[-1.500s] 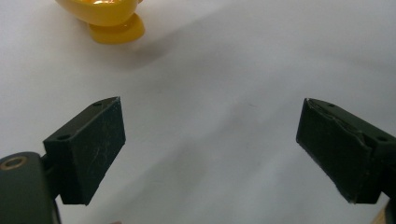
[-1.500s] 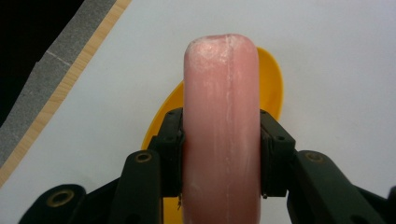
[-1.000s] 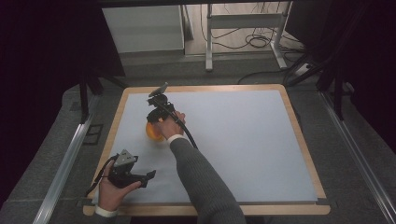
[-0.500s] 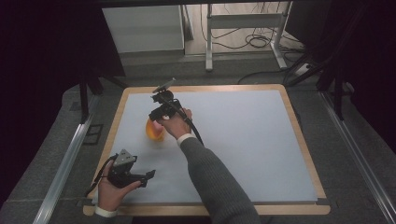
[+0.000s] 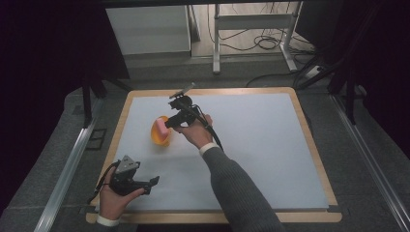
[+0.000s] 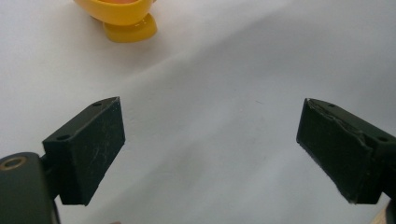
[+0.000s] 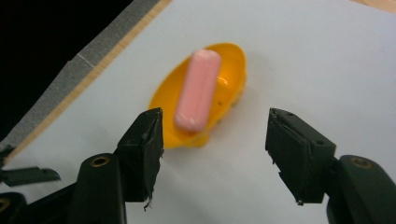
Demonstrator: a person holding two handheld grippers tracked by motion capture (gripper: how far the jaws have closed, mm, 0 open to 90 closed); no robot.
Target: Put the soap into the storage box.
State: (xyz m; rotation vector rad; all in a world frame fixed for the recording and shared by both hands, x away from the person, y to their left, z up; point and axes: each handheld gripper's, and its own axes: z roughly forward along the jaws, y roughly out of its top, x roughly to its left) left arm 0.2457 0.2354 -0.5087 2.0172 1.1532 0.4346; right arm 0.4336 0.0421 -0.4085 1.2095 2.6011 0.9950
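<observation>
The right gripper [image 5: 170, 122] has drawn up and back from the yellow bowl [image 5: 162, 133]; a second ago it was low over it. Its jaws have just been opening and now stand roughly half apart with nothing between them. Seen from the right gripper view, the pink sausage [image 7: 197, 88] lies lengthwise in the bowl [image 7: 233, 70], ahead of and below the jaw tips, clear of both pads. Judgement: the sausage has been released into the bowl and the placing step looks complete.

The left gripper [image 5: 153, 181] rests near the table's [image 5: 251, 145] near edge, jaws wide and empty, unmoved from before; the bowl's base [image 6: 128, 29] sits well ahead of it.
</observation>
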